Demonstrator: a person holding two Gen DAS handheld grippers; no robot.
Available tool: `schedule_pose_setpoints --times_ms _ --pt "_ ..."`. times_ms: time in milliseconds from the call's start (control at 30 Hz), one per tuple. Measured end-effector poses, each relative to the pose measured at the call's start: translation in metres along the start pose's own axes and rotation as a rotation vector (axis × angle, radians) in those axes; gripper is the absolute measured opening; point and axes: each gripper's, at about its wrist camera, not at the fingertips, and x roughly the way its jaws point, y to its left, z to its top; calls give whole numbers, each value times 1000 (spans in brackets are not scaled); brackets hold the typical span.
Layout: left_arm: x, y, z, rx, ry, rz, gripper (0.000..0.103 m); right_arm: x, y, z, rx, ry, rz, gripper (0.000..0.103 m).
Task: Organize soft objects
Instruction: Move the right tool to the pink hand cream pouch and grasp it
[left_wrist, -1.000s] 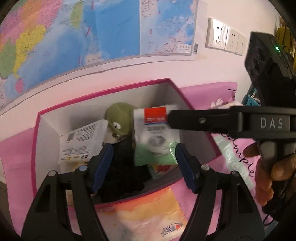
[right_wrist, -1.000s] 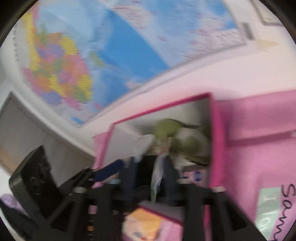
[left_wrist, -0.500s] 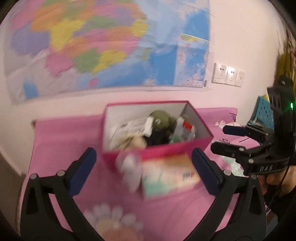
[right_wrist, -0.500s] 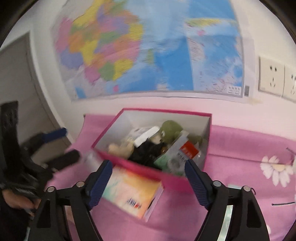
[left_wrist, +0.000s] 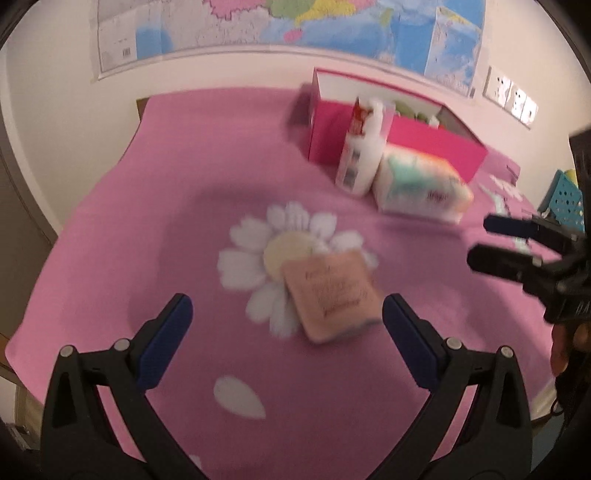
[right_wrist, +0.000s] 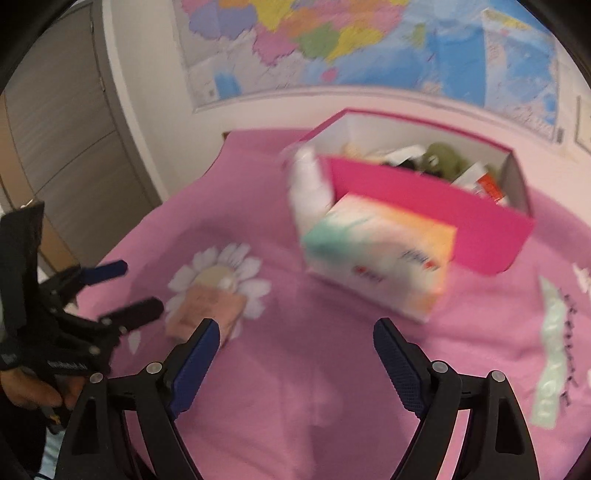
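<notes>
A pink box (left_wrist: 399, 136) (right_wrist: 424, 195) with a green plush toy and packets inside stands at the back of the pink cloth. A pastel tissue pack (left_wrist: 421, 188) (right_wrist: 380, 254) and a white bottle-like pack (left_wrist: 362, 155) (right_wrist: 308, 184) lean against its front. A small pinkish pouch (left_wrist: 330, 295) (right_wrist: 207, 306) lies on a printed daisy. My left gripper (left_wrist: 286, 301) (right_wrist: 138, 286) hovers open just before the pouch, not touching it. My right gripper (right_wrist: 295, 325) (left_wrist: 484, 240) is opening, with nothing between its jaws, in front of the tissue pack.
A wall map hangs behind the box, with sockets (left_wrist: 511, 99) to its right. A blue perforated basket (left_wrist: 565, 199) stands at the far right. Grey cabinet doors (right_wrist: 74, 129) stand left of the pink cloth (left_wrist: 184, 184). A hand (right_wrist: 33, 391) holds the left gripper.
Both grippers have drawn back from the box and swung left and down. Their jaws have spread wide. The pouch on the daisy has come into view.
</notes>
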Motion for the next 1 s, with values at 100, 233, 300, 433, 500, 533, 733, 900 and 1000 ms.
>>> schedule_pose_setpoints --times_ms 100,233,300,433,500,533,733,900,1000 --pt "8 -5 -8 18 27 10 103 7 10 -1 -9 13 15 87" --pt "14 -10 -13 51 49 -4 103 16 27 1 -44 35 30 87" --pt "19 -15 -16 78 69 -13 103 23 34 3 -58 51 44 87" --pt "33 -21 -20 101 103 -48 103 45 45 7 -80 112 85 87" --pt "35 -20 -17 97 92 -69 103 54 48 6 -85 135 100 87" --pt "36 -19 -15 92 90 -85 103 59 49 6 -82 151 121 87" --pt "42 -22 -12 117 67 -116 103 90 45 9 -37 221 171 87" --pt "43 -22 -14 122 42 -132 100 93 49 13 -55 214 201 75" --pt "43 -23 -14 122 33 -143 91 94 49 14 -67 216 218 71"
